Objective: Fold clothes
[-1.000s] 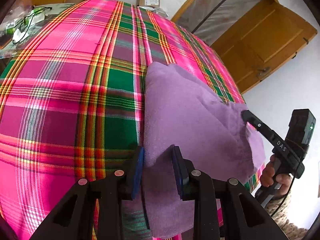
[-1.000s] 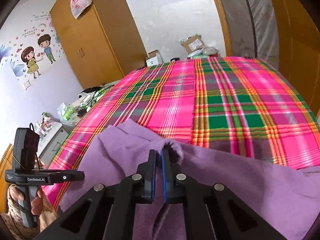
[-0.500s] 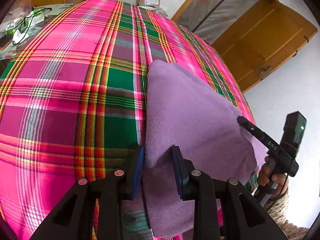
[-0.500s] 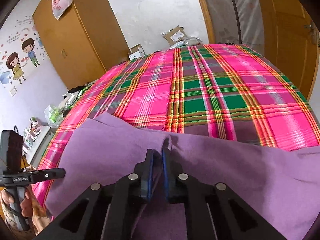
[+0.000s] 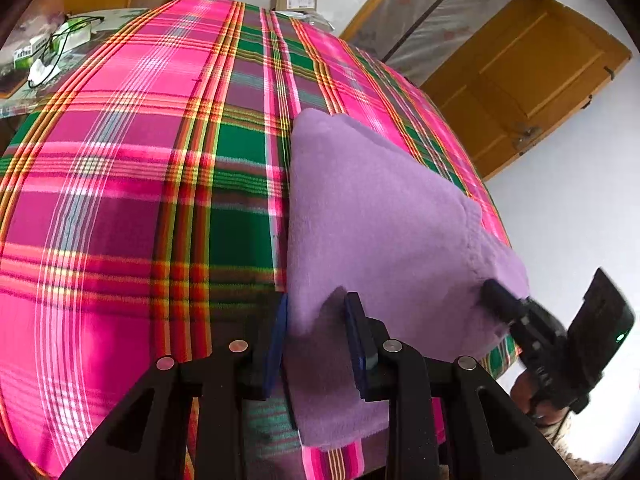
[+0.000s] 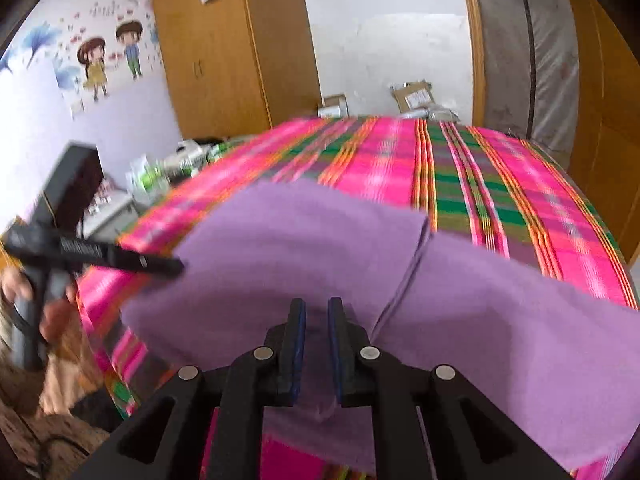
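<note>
Fleece (image 5: 384, 216), purple, lies folded on the near right part of the pink-green plaid bedspread (image 5: 120, 184); 1 layer overlaps another with a visible fold edge in the right wrist view (image 6: 416, 256).

Left gripper (image 5: 316, 340): jaws partly spread, fleece edge bunched between them. The left pad sits against the cloth; whether the right pad presses it I cannot tell, so grip unconfirmed. In the right wrist view the same gripper (image 6: 176, 266) reaches the left edge of the fleece (image 6: 304, 248), hand (image 6: 52, 312) on the handle. White lettering runs along its finger, too blurred to read.

Right gripper (image 6: 317, 320): jaws have just been opening, now a narrow gap. A fleece fold stands in the gap, pads not visibly pressing it. From the left wrist view its tip (image 5: 490, 290) is at the fleece's near right corner; the finger is motion-blurred, no lettering legible. Green LED lit on its black box (image 5: 604, 320).

Background: cardboard boxes (image 6: 414, 98) with white shipping labels, text unreadable. Wall sticker of 2 cartoon kids (image 6: 112, 60), small script above it illegible. Wooden wardrobe (image 6: 224, 48), wooden door (image 5: 520, 80).
</note>
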